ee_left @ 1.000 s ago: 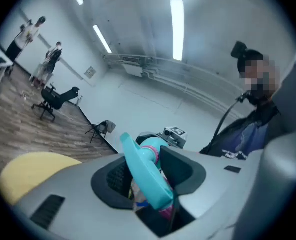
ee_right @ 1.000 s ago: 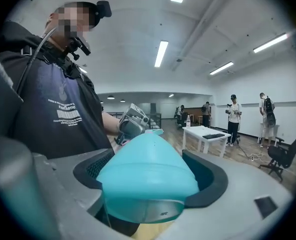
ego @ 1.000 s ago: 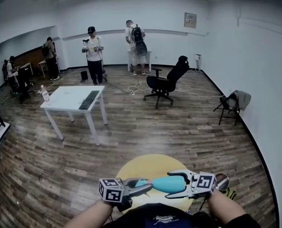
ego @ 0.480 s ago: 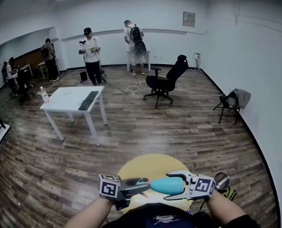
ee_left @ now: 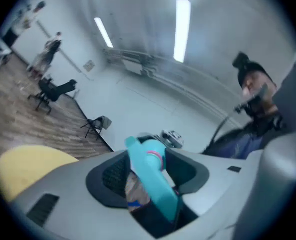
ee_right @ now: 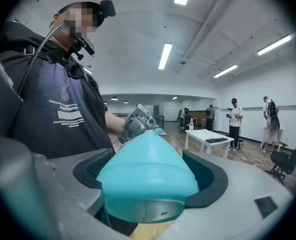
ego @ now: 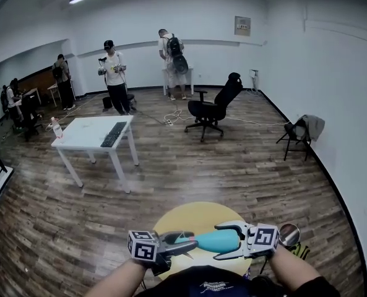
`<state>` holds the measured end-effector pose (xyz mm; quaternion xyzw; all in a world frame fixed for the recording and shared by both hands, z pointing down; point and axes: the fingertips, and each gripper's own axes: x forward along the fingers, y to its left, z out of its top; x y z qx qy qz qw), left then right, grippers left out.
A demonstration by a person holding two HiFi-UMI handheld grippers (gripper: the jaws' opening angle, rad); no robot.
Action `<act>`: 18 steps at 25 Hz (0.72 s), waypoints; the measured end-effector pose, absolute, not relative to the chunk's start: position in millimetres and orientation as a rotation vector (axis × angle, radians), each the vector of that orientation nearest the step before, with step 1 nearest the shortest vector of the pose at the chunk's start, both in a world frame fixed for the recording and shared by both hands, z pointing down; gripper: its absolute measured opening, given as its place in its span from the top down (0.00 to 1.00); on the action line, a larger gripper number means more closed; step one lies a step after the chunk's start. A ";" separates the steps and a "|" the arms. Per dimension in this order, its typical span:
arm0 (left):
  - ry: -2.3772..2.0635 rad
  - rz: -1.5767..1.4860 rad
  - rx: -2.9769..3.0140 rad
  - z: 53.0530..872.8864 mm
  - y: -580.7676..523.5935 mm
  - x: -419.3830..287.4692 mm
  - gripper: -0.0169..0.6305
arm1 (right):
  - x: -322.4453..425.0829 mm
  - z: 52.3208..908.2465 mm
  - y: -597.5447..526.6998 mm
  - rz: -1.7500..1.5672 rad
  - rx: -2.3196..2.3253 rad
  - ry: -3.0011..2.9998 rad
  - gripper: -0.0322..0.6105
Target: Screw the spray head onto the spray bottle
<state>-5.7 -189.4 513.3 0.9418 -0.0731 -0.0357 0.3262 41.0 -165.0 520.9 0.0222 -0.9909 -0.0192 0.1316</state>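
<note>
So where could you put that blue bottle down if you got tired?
The nearest bare spot is the far half of the yellow round table, beyond the spray bottle and spray head. Farther off, the white table has room between its keyboard and the water bottle at its left edge. It's crowded where bottle and head are held over the near half.

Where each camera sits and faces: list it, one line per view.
Head view: on the person's head, looking forward and down across the room; left forearm, right forearm, left gripper and right gripper show.
Left gripper view: on that gripper, looking along its jaws, just closed onto the spray head; the shirt shows behind.
Right gripper view: on that gripper, looking along its jaws clamped on the bottle; shirt and left forearm show.
Shared: head and right gripper views show the white table.
</note>
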 end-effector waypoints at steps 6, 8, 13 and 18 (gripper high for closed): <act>-0.271 -0.643 1.921 530.4 -240.5 -97.1 0.34 | 52.2 515.5 -172.4 -0.310 0.212 -2.762 0.25; -0.219 -0.534 2.061 522.3 -226.4 -77.6 0.34 | 49.1 519.2 -167.3 -0.338 0.192 -2.725 0.25; -0.115 0.122 2.688 510.4 -173.5 11.1 0.62 | 37.4 518.3 -161.2 -0.195 0.045 -2.853 0.24; -0.090 0.437 2.852 514.4 -163.7 16.8 0.64 | 43.7 511.0 -160.6 -0.103 -0.037 -2.876 0.25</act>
